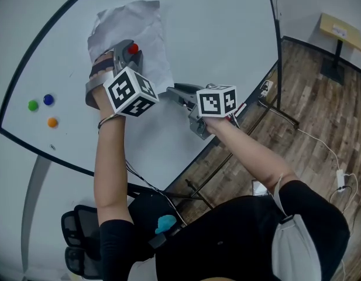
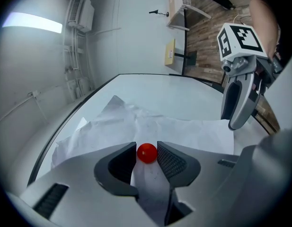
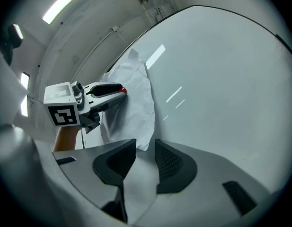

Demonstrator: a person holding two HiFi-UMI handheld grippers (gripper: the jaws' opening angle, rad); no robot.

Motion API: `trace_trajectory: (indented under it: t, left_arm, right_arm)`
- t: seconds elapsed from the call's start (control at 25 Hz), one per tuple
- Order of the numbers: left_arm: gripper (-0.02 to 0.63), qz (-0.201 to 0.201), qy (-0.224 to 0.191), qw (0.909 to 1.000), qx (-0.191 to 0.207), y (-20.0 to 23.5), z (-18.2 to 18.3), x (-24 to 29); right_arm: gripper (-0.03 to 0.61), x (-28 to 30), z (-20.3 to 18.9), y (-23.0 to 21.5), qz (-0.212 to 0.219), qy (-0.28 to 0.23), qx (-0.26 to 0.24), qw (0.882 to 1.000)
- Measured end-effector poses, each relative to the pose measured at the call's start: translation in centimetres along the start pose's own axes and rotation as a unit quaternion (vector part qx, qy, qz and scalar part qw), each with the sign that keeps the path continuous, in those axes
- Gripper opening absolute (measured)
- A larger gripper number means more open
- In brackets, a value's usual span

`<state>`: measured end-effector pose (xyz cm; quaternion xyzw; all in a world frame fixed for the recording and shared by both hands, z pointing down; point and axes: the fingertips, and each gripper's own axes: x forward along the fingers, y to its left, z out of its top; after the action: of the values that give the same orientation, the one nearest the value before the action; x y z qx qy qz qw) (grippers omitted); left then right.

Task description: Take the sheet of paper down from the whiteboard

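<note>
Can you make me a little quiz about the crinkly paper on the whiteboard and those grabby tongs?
1. Pick one: the small round magnet on the crumpled white sheet of paper is A) blue, B) red, C) green.
2. True or false: the paper is already off the big white whiteboard.
3. Which has that magnet between its tips, the left tongs or the right tongs?
Key: 1 B. 2 False, it hangs on the board under the magnet. 3 The left tongs.
</note>
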<state>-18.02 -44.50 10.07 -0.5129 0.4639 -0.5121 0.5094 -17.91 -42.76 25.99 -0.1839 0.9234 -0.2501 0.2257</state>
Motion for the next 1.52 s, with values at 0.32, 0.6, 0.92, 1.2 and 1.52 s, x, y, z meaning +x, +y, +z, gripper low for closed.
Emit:
trace_trajectory:
  t: [0.32,0.6,0.92,1.2,1.52]
  left_arm:
    - [0.146,0.000,-0.004,1.0000,0.003,0.0,0.5,-0.1]
    - [0.141,-0.001,-0.005,1.0000,0.000,-0.2,0.4,-0.1]
    - [0.140,-0.001,0.000,1.0000,0.009,-0.2,0.5,-0.2]
    - [0.133,-0.003,-0.002,1.0000,0.007,-0.1,0.7,-0.4]
    - [0.132,-0.015,-0.003,0.9999,0.001,-0.1,0.4,-0.3]
  right_arm:
    - [0.115,0.3,0.4,0.3,0.010,-0.001,0.028,1.000]
    - [0.071,0.2,0.2,0.0,0.012,-0.008,0.046,0.999]
    - [0.038,-0.2,0.5,0.0,0.012,-0.013,0.052,0.998]
    - [0.026,-0.8,0.8,0.6,0.018,-0.024,0.057,0.998]
    - [0.021,-1.2,1.7,1.2,0.027,-0.049,0.059,0.997]
